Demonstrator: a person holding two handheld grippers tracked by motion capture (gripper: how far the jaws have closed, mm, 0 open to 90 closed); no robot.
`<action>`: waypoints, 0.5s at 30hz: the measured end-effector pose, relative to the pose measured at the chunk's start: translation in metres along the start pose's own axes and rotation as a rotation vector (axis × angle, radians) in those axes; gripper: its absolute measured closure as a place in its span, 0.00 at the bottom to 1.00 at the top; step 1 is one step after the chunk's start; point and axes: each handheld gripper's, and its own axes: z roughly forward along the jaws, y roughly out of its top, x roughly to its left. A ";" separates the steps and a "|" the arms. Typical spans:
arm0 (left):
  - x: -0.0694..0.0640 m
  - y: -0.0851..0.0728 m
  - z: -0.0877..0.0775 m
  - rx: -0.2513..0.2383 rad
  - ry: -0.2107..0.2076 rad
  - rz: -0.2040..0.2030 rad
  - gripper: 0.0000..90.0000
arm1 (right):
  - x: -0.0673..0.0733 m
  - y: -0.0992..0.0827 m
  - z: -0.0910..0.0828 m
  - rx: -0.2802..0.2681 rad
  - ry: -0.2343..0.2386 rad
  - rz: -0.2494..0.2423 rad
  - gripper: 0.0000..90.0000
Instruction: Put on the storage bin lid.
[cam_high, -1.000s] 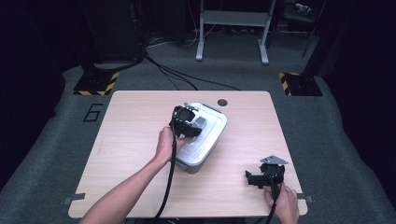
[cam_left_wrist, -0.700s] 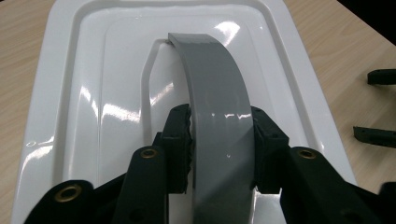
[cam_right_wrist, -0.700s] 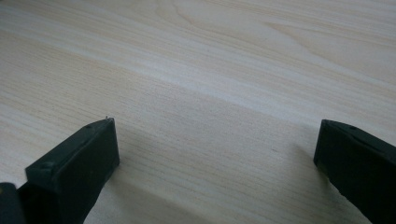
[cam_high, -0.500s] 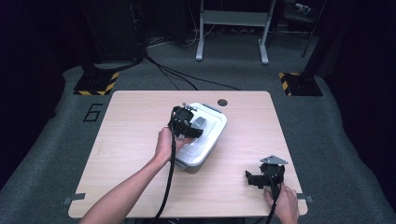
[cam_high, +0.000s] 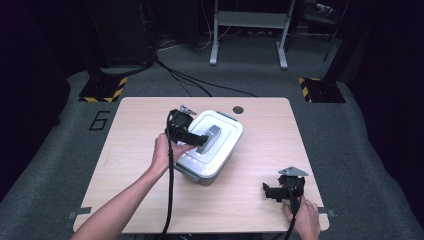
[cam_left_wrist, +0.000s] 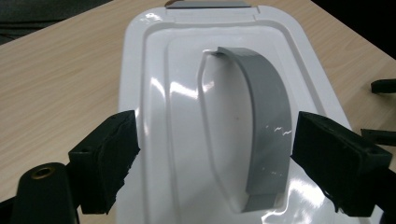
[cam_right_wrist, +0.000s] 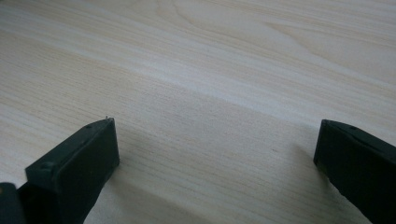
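A white plastic box (cam_high: 220, 150) with a clip-on lid (cam_left_wrist: 159, 70) sits at the middle of the table. A grey curved handle (cam_left_wrist: 266, 121) lies flat on the lid, and it also appears as the handle (cam_high: 214, 134) in the high view. My left gripper (cam_left_wrist: 215, 158) is open just above the lid, its jaws straddling the handle without touching it. From above, the left gripper (cam_high: 196, 136) hovers over the box's left side. My right gripper (cam_high: 267, 191) rests near the table's front right, and the right gripper (cam_right_wrist: 215, 158) stands open over bare wood with nothing between its jaws.
The wooden table (cam_high: 135, 150) has a round cable hole (cam_high: 238, 109) at its back edge. A grey latch (cam_left_wrist: 208, 3) closes the lid's far end. Dark floor, cables and a metal stand (cam_high: 247, 30) lie beyond the table.
My left gripper has shifted slightly to the left over the lid. The right gripper has stayed where it was.
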 end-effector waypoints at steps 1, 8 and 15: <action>0.000 0.000 0.000 0.000 0.000 0.000 0.15 | 0.000 0.000 0.000 0.000 0.000 0.000 0.00; 0.025 -0.013 -0.024 -0.030 0.022 -0.011 0.14 | 0.000 0.000 0.000 -0.001 0.003 0.000 0.00; 0.059 -0.038 -0.048 -0.030 0.053 -0.022 0.12 | 0.000 0.000 0.000 0.000 0.000 0.000 0.00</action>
